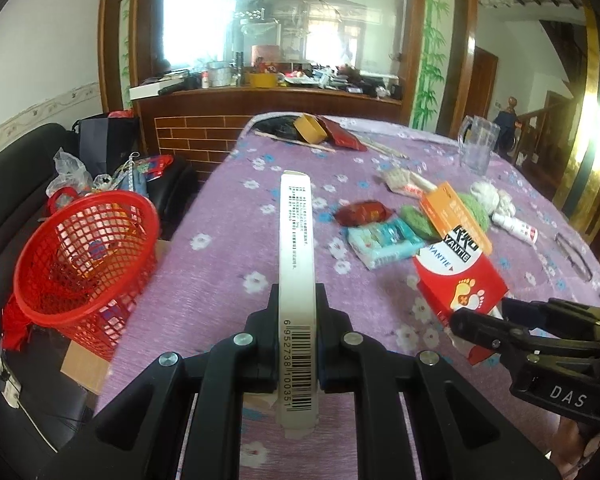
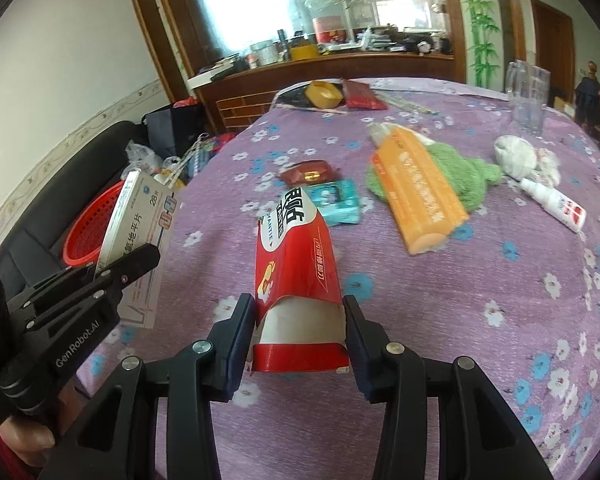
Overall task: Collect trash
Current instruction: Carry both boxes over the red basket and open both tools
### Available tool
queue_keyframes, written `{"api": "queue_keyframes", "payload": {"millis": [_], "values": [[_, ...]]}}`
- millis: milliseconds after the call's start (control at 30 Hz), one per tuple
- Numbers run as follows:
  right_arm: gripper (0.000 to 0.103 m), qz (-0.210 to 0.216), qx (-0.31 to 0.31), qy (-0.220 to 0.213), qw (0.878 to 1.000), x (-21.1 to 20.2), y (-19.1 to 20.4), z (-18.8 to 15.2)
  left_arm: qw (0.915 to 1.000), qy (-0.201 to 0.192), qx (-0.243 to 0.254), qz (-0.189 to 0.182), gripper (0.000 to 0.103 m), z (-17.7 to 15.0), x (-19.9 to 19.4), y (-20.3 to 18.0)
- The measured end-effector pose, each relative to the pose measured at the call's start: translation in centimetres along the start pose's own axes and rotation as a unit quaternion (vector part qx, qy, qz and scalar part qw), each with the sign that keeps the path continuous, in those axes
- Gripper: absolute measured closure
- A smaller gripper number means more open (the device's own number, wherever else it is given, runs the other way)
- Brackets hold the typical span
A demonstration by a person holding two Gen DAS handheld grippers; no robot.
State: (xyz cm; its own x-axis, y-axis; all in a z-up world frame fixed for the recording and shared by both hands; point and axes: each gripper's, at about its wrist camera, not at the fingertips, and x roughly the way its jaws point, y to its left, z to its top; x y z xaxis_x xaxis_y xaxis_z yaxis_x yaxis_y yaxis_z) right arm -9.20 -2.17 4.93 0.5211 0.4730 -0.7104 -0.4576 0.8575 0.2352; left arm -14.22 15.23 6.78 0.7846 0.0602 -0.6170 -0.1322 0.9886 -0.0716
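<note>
My left gripper (image 1: pixel 298 300) is shut on a thin white medicine box (image 1: pixel 296 240), gripped edge-on with its barcode toward the camera, above the purple flowered tablecloth (image 1: pixel 228 256). The right wrist view shows that gripper (image 2: pixel 112 268) and the white box (image 2: pixel 140 216) at the left, near a red mesh basket (image 2: pixel 88 232). My right gripper (image 2: pixel 298 312) is shut on the open end of a red box (image 2: pixel 296 264). The left wrist view shows this red box (image 1: pixel 460 280) tilted in the right gripper (image 1: pixel 484 312).
The red basket (image 1: pixel 84 256) stands off the table's left edge beside a black sofa. An orange box (image 2: pixel 420 192), teal packet (image 2: pixel 336 200), dark red wrapper (image 2: pixel 308 172), green cloth (image 2: pixel 472 172), white tissue (image 2: pixel 516 152), spray bottle (image 2: pixel 556 200) and glass mug (image 1: pixel 478 144) lie on the table.
</note>
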Motion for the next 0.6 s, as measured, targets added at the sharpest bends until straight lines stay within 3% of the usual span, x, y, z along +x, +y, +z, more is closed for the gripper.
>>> {"api": "queue_keyframes", "payload": {"millis": [333,600], "values": [[0.054,0.062,-0.032,0.031,0.997,2.2,5.6,4.9,0.9962,-0.008,-0.085,0.021,0.091,2.1,-2.0,9.6],[0.054,0.093,-0.085,0.043,0.991,5.6,14.0,8.5,0.9873,-0.011,-0.148,0.055,0.091,2.7,-2.2,17.8]]}}
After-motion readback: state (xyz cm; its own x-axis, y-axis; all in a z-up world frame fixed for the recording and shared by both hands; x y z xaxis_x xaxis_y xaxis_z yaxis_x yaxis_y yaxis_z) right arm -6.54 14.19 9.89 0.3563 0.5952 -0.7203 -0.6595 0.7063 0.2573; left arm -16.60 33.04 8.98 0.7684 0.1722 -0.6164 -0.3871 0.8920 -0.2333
